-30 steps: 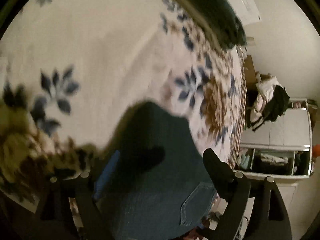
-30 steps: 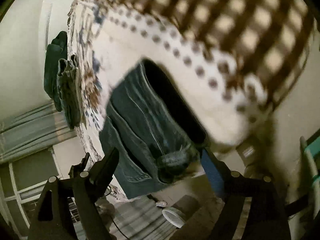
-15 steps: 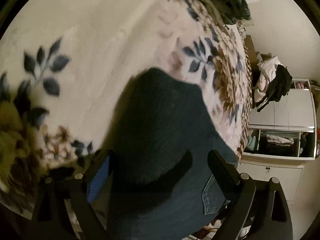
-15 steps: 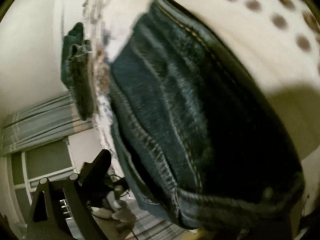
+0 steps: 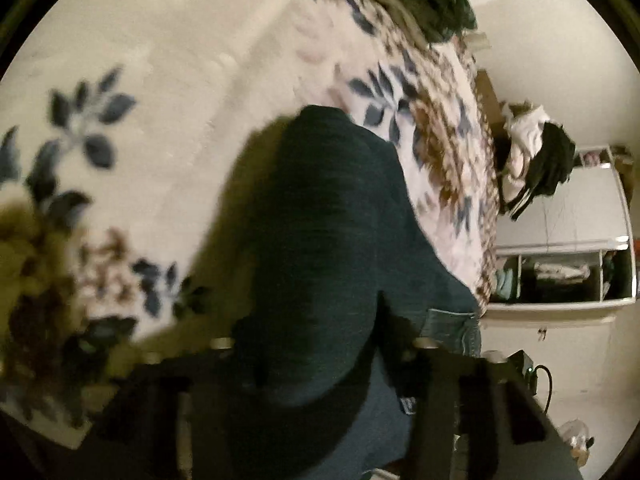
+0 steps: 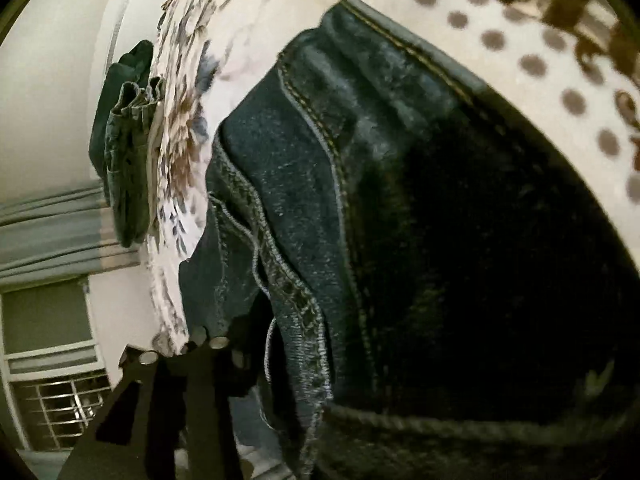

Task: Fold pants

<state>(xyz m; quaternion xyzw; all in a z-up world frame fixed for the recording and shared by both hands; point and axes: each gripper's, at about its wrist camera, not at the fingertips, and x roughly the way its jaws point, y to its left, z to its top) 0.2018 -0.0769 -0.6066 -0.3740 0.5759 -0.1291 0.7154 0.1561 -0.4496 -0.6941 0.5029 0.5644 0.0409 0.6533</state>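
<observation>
Left gripper (image 5: 320, 360) fingers pinch jeans (image 5: 332, 216); right gripper (image 6: 360, 360) far finger hidden, grip unclear.

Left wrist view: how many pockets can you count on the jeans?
1: a back pocket with pale stitching, at the lower right edge of the jeans, just above the bedspread's border. Others may be hidden inside the fold or in shadow.

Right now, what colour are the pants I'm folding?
Dark blue denim pants with lighter stitching along the seams, clearest in the right wrist view.
</observation>
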